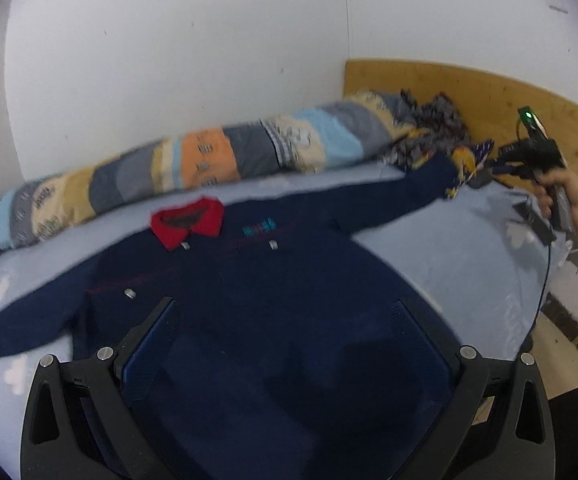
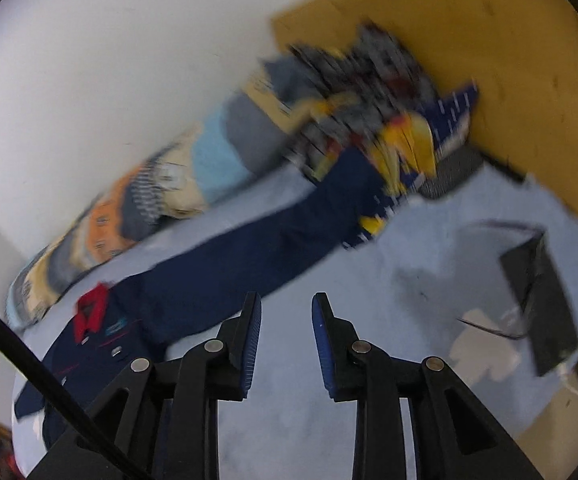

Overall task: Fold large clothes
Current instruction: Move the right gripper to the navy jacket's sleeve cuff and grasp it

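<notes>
Navy sweater lies flat on the bed, sleeves out. Your left gripper hangs spread over its body; right gripper is spread, empty. Pinch the far sleeve's cuff, not mid-sleeve.

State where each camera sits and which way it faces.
Left wrist: on the left gripper, fingers wide open over the navy red-collared shirt, facing the white wall; the right hand shows.
Right wrist: on the right gripper, fingers open above the blue sheet, facing the wooden headboard.
Shared: shirt, striped bolster.
</notes>
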`<move>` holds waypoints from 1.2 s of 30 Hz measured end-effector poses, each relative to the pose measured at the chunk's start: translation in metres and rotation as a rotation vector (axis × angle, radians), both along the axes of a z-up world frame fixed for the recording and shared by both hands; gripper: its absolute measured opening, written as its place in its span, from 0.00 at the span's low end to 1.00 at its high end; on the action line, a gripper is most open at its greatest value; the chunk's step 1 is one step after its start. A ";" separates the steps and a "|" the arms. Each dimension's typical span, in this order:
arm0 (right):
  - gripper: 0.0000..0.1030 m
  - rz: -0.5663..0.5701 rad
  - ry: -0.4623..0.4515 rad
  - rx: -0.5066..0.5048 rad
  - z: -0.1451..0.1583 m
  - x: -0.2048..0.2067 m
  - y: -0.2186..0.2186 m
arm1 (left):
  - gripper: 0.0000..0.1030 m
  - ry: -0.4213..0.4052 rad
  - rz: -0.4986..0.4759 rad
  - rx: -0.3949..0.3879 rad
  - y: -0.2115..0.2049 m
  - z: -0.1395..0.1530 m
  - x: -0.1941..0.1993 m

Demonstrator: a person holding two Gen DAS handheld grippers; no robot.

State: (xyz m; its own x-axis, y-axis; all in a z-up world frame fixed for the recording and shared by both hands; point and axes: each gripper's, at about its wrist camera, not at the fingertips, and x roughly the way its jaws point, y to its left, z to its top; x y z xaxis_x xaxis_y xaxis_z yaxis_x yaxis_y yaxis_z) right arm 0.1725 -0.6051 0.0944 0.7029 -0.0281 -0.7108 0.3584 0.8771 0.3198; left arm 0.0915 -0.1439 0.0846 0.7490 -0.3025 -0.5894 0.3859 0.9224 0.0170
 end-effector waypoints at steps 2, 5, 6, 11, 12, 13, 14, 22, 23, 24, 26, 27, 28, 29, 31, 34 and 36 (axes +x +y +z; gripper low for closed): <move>0.28 -0.034 0.012 0.028 -0.026 0.028 -0.025 | 1.00 0.013 0.003 0.009 -0.001 -0.020 0.016; 0.28 -0.108 -0.009 0.103 -0.058 0.072 -0.065 | 1.00 0.019 0.001 0.050 -0.003 -0.035 0.033; 0.28 -0.131 -0.015 0.124 -0.066 0.083 -0.075 | 1.00 0.012 -0.004 0.054 -0.003 -0.037 0.037; 0.31 -0.234 0.017 0.153 -0.105 0.145 -0.114 | 1.00 0.014 -0.003 0.079 0.000 -0.043 0.047; 0.32 -0.251 0.027 0.142 -0.111 0.154 -0.119 | 1.00 0.015 0.007 0.087 0.000 -0.045 0.050; 0.32 -0.256 0.024 0.140 -0.115 0.161 -0.123 | 1.00 0.019 0.010 0.087 0.000 -0.047 0.053; 0.33 -0.256 0.013 0.146 -0.119 0.168 -0.127 | 1.00 0.029 0.009 0.086 0.000 -0.049 0.056; 0.01 -0.254 0.050 0.034 -0.131 0.193 -0.129 | 1.00 0.073 0.028 0.099 0.004 -0.061 0.061; 0.01 -0.252 0.036 0.027 -0.129 0.190 -0.125 | 1.00 0.068 0.028 0.095 0.005 -0.059 0.060; 0.01 -0.245 0.011 0.028 -0.124 0.185 -0.121 | 1.00 0.062 0.029 0.091 0.006 -0.057 0.058; 0.01 -0.240 -0.010 0.005 -0.115 0.176 -0.109 | 1.00 0.048 0.031 0.083 0.008 -0.052 0.054; 0.01 -0.224 -0.023 -0.009 -0.109 0.173 -0.102 | 1.00 0.045 0.030 0.082 0.009 -0.051 0.052; 0.01 -0.214 -0.028 -0.033 -0.101 0.170 -0.094 | 1.00 0.036 0.033 0.082 0.010 -0.049 0.049; 0.01 -0.208 -0.035 -0.040 -0.096 0.167 -0.089 | 1.00 0.029 0.035 0.083 0.012 -0.048 0.047; 0.02 -0.209 -0.050 0.004 -0.088 0.162 -0.084 | 1.00 0.033 0.042 0.078 0.016 -0.046 0.045; 0.37 -0.203 -0.045 0.120 -0.093 0.158 -0.088 | 1.00 0.056 0.045 0.049 0.023 -0.045 0.043; 0.60 -0.248 -0.053 0.120 -0.098 0.153 -0.092 | 1.00 0.073 0.044 0.031 0.026 -0.045 0.044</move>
State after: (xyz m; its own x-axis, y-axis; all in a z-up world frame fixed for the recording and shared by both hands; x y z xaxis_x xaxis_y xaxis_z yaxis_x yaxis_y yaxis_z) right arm 0.3250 -0.6974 -0.0034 0.7212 -0.1219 -0.6819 0.5377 0.7191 0.4402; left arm 0.1354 -0.1176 0.0398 0.7158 -0.2508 -0.6518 0.3458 0.9381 0.0187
